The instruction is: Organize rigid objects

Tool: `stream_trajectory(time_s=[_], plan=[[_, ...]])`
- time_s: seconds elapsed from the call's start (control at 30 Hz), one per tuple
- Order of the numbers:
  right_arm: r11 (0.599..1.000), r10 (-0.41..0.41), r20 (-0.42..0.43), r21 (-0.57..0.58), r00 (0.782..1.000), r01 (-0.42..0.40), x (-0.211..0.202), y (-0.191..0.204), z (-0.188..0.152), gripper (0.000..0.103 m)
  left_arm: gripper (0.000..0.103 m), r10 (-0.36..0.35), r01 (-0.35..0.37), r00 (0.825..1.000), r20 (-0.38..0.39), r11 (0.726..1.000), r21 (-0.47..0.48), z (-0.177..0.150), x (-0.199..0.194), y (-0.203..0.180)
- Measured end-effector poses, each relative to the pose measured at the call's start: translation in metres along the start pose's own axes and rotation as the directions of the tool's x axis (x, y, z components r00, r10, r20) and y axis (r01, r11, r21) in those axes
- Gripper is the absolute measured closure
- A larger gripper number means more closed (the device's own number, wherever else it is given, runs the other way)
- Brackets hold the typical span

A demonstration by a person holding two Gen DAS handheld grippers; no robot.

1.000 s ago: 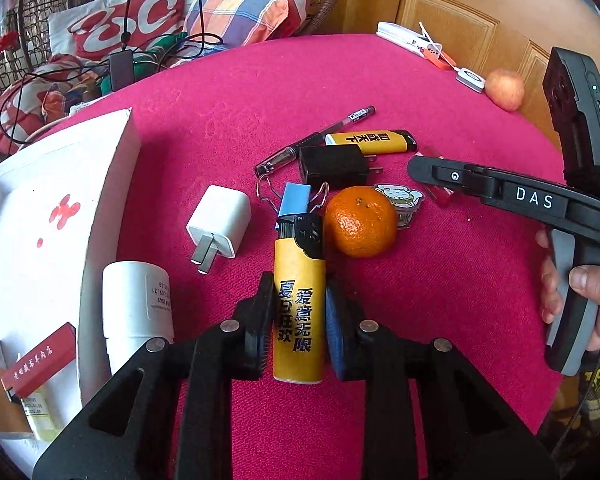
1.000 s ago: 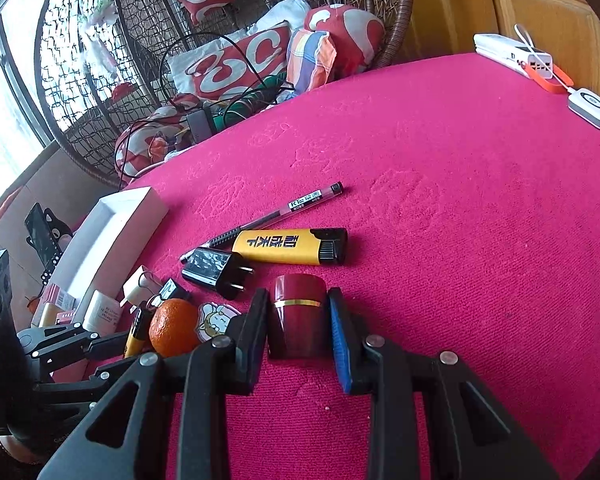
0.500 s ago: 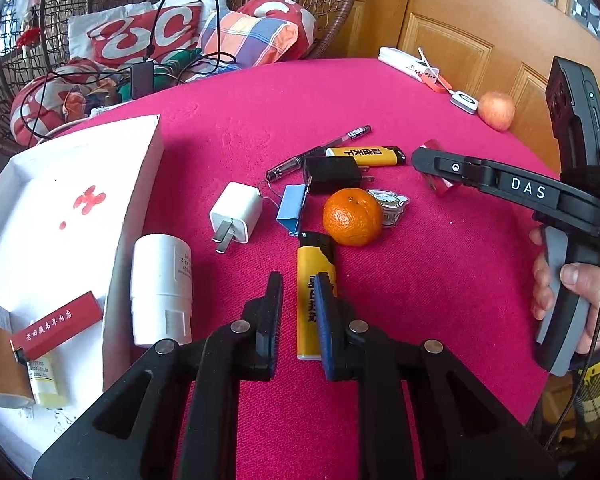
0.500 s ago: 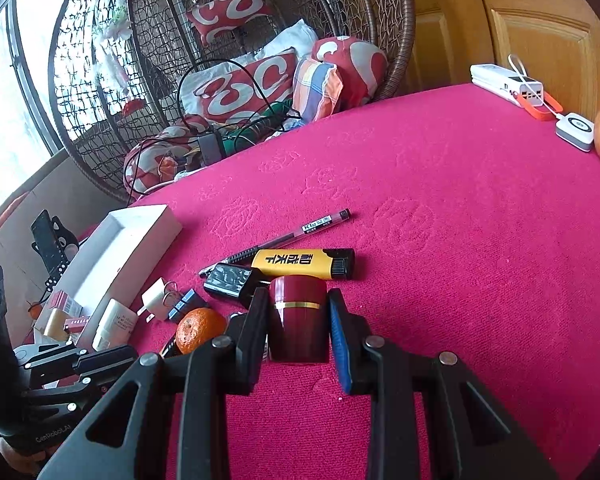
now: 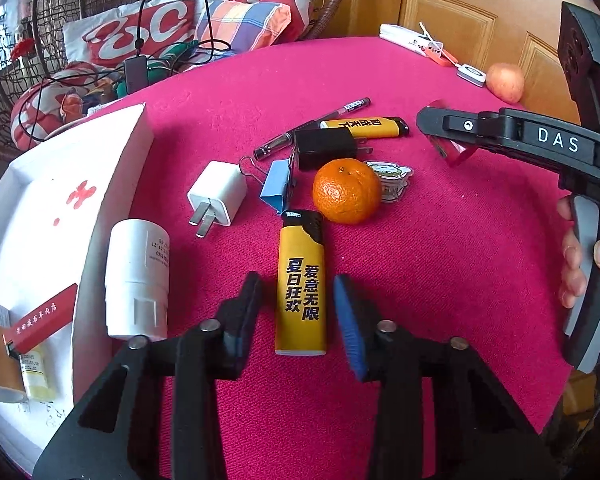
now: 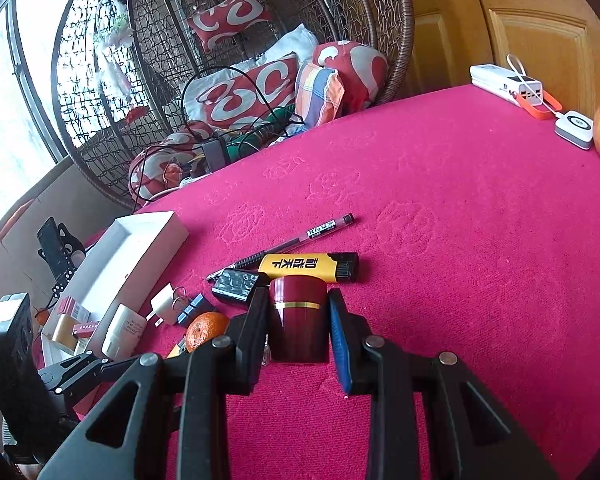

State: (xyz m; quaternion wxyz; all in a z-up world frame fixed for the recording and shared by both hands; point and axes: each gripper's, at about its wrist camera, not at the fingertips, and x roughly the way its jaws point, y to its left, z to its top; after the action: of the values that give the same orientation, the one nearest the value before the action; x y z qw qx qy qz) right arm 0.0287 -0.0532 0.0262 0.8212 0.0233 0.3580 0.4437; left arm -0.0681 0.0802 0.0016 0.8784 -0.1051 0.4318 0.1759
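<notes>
A yellow lighter lies on the red tablecloth between the tips of my left gripper, which is open around it without touching. My right gripper is shut on a dark red cylinder with a gold band and holds it above the cloth; it also shows in the left wrist view. A white box at the left holds small packets. A white bottle, white charger, blue binder clip, black charger, second yellow lighter and pen lie nearby.
A mandarin and a sticker sit just beyond the lighter. An apple, a power bank and a small white device lie at the far edge. A wicker chair with cushions stands behind the table.
My left gripper has let go of the yellow lighter, closed briefly while drawn back, and now stands open around it on the cloth. The right gripper has lifted with the red cylinder.
</notes>
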Motion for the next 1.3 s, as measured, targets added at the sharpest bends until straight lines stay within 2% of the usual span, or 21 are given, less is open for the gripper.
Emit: stream_trajectory(time_s=[0.2, 0.33, 0.5, 0.73, 1.0, 1.1, 1.13, 1.17, 1.2, 1.27, 1.3], plan=[[1.000, 0.011, 0.021, 0.004, 1.000, -0.011, -0.007, 0.001, 0.002, 0.074, 0.080, -0.012, 0.013, 1.000, 0.018, 0.999, -0.042, -0.003, -0.005, 0.009], [1.000, 0.025, 0.057, -0.004, 0.998, -0.024, -0.017, 0.007, 0.006, 0.075, 0.080, -0.015, 0.021, 0.997, 0.082, 0.998, -0.066, 0.001, -0.024, 0.013], [0.999, 0.046, 0.092, -0.034, 0.995, -0.043, -0.031, 0.023, 0.012, 0.074, 0.080, -0.015, 0.035, 0.982, 0.186, 0.994, -0.107, 0.007, -0.056, 0.028], [0.990, 0.083, 0.108, -0.122, 0.991, -0.070, -0.036, 0.063, 0.018, 0.074, 0.080, 0.047, 0.012, 0.950, 0.309, 0.983, -0.185, 0.004, -0.096, 0.064], [0.965, 0.138, 0.093, -0.236, 0.986, -0.113, -0.027, 0.122, 0.022, 0.074, 0.080, 0.117, 0.006, 0.924, 0.364, 0.947, -0.320, -0.017, -0.124, 0.123], [0.958, 0.152, 0.088, -0.260, 0.984, -0.125, -0.027, 0.135, 0.021, 0.074, 0.079, 0.118, 0.034, 0.922, 0.370, 0.924, -0.380, -0.026, -0.131, 0.145], [0.956, 0.156, 0.088, -0.265, 0.984, -0.127, -0.027, 0.138, 0.020, 0.074, 0.077, 0.117, 0.040, 0.923, 0.366, 0.918, -0.394, -0.028, -0.132, 0.151], [0.954, 0.160, 0.088, -0.270, 0.983, -0.131, -0.027, 0.140, 0.019, 0.074, 0.064, 0.113, 0.045, 0.925, 0.364, 0.915, -0.400, -0.031, -0.133, 0.153], [0.953, 0.163, 0.088, -0.272, 0.983, -0.134, -0.027, 0.142, 0.019, 0.074, 0.044, 0.103, 0.053, 0.927, 0.362, 0.917, -0.396, -0.032, -0.132, 0.153], [0.953, 0.169, 0.089, -0.271, 0.982, -0.139, -0.029, 0.142, 0.017, 0.074, 0.020, 0.064, 0.071, 0.936, 0.347, 0.929, -0.362, -0.033, -0.128, 0.145], [0.954, 0.170, 0.092, -0.267, 0.981, -0.140, -0.031, 0.141, 0.016, 0.074, 0.018, 0.041, 0.079, 0.941, 0.336, 0.938, -0.337, -0.033, -0.125, 0.138]])
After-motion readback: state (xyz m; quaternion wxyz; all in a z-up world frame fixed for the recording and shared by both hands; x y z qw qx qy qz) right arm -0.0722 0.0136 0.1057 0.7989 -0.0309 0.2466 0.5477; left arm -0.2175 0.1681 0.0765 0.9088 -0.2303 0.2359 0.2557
